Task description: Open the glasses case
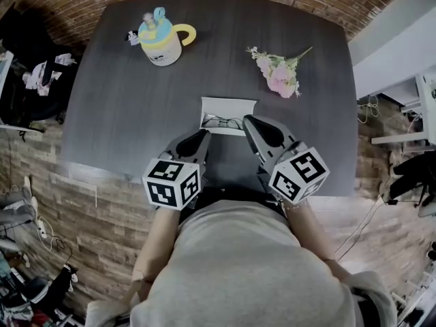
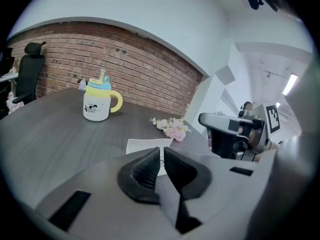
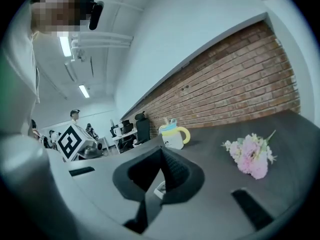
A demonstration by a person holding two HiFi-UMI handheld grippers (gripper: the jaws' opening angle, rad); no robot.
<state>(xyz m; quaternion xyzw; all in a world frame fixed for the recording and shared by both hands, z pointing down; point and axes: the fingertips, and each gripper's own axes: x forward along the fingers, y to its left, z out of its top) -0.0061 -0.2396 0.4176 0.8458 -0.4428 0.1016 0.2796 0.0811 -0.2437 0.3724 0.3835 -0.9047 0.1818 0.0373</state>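
The white glasses case (image 1: 227, 107) lies open near the table's front edge, its lid raised and dark-framed glasses (image 1: 225, 122) inside. In the left gripper view the case (image 2: 145, 145) shows just beyond the jaws. My left gripper (image 1: 202, 139) hovers at the case's near left corner, its pads (image 2: 148, 165) close together with nothing between them. My right gripper (image 1: 250, 122) hangs at the case's right end, shut and empty, and its pads (image 3: 172, 170) meet at the tips. A sliver of the case (image 3: 159, 188) shows below them.
A cream mug (image 1: 161, 41) with a blue lid and a yellow handle stands at the back left of the dark table (image 1: 129, 107). A pink flower bunch (image 1: 279, 73) lies at the back right. Brick wall and floor surround the table.
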